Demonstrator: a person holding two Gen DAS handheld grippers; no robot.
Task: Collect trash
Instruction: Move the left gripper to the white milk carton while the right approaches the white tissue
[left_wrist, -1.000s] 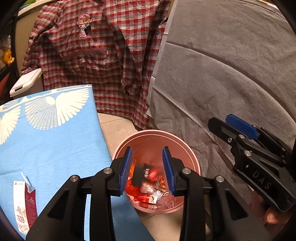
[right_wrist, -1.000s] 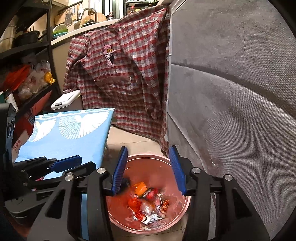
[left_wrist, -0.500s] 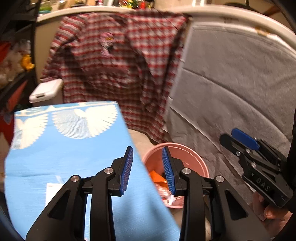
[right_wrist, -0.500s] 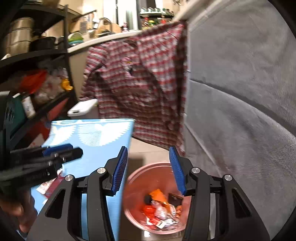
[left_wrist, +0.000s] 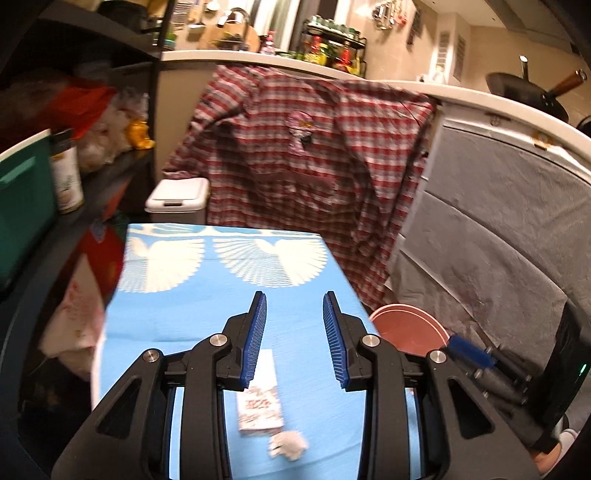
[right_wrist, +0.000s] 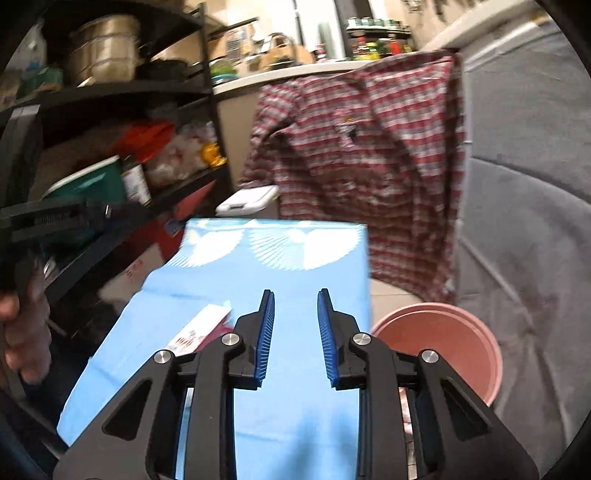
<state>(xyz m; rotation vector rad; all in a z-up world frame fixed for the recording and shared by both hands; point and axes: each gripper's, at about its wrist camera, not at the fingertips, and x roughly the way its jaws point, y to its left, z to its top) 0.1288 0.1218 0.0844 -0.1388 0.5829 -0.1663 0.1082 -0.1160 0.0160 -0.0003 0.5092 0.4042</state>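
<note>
Both claws are parted with a clear gap and hold nothing: left gripper (left_wrist: 294, 334) and right gripper (right_wrist: 295, 334) each have matte black plastic arms with silver bolts and ribbed blue rubber pads, jaws empty. Both hang above a table (left_wrist: 303, 280) covered with a smooth light-blue cloth printed with white fan-shaped wing motifs. Trash on the cloth: a flat rectangular paper wrapper (left_wrist: 260, 400), white with red print, lies below and between the left fingers, and a small crumpled white scrap (left_wrist: 288, 445) sits just beside its near end. In the right wrist view the same wrapper (right_wrist: 201, 328) shows left of the left pad, partly hidden by the gripper arm. The round pink plastic bin (right_wrist: 443, 343) stands on the floor just beside the table's right edge; from the left view only its rim (left_wrist: 406, 326) shows, its contents are out of sight. A red-and-white plaid shirt (left_wrist: 314, 155), soft and creased, hangs over the counter edge behind; grey fuzzy fabric (left_wrist: 498, 229) covers the cabinet to the right; a white lidded box (left_wrist: 177, 197) sits behind the table. Versus one second ago: both cameras then looked down into the bin, with red and orange wrappers visible inside between the pads; now both views have swung up and left onto the table, and the bin has slid to the lower right. Jaw opening looks unchanged.
</note>
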